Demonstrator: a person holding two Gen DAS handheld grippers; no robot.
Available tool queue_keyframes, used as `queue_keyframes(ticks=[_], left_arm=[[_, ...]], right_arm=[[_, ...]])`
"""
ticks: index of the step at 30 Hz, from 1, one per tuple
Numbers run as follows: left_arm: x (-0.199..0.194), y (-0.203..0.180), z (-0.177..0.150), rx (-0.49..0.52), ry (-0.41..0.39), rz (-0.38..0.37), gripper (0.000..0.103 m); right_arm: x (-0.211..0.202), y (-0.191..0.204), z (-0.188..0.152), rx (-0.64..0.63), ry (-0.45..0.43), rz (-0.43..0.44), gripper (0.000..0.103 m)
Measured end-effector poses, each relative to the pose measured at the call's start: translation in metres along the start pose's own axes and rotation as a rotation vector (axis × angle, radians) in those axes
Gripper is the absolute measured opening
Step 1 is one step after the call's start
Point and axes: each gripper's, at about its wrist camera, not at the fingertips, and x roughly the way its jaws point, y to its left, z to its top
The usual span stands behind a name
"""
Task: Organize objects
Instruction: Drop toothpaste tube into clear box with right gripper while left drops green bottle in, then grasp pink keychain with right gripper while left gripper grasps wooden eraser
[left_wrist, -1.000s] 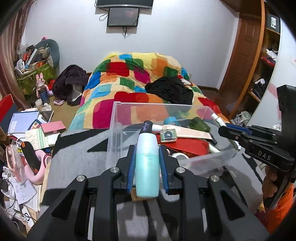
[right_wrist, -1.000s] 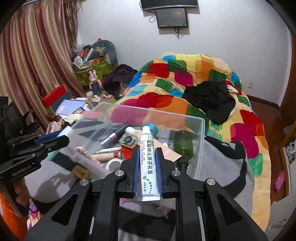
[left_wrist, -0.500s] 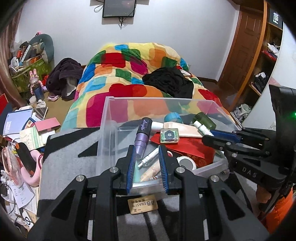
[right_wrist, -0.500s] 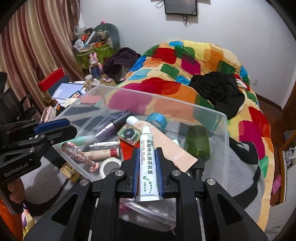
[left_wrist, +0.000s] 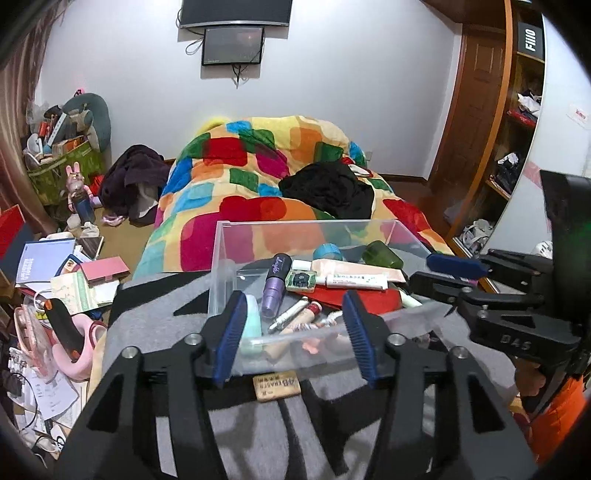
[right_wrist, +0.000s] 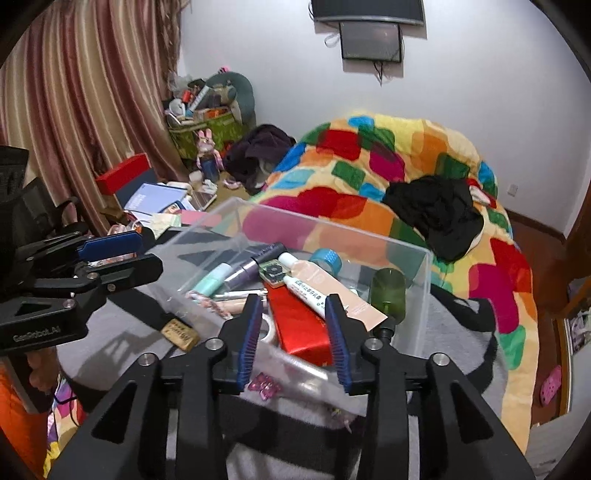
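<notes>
Tools: left tool, right tool both released | bin near-wall contents blurred

From my left wrist feed I see black grippers with blue finger pads. The bin is clear plastic. In it I note a purple tube with black cap, a mint-green bottle, a white tube with green print, a red packet, a dark green bottle, a blue tape roll and a peach-coloured tube. The cloth under the bin is grey with black shapes. A tan eraser carries dark lettering. The quilt shows red, orange, green, blue and magenta patches on yellow. Curtains are striped pink-brown.
</notes>
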Motion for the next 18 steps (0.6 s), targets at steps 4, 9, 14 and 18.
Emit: queue_keyframes(ticks=[4,9,14,18], left_arm=[[-0.004,-0.001,-0.014,0.011,0.024,0.009,0.064],[0.002,0.002,-0.033,0.013,0.076,0.017,0.074],[0.026,0.008,-0.051,0.008,0.168,0.023,0.074],[0.047,0.012,-0.056,-0.02,0.237,0.02,0.074]], right_arm=[[-0.016,0.007,-0.008,-0.026,-0.023,0.01,0.04],[-0.017,0.014,-0.028,-0.034,0.008,0.035,0.041],[0.006,0.018,-0.046,-0.046,0.092,0.045,0.041],[0.031,0.018,-0.054,-0.053,0.166,0.044,0.041]])
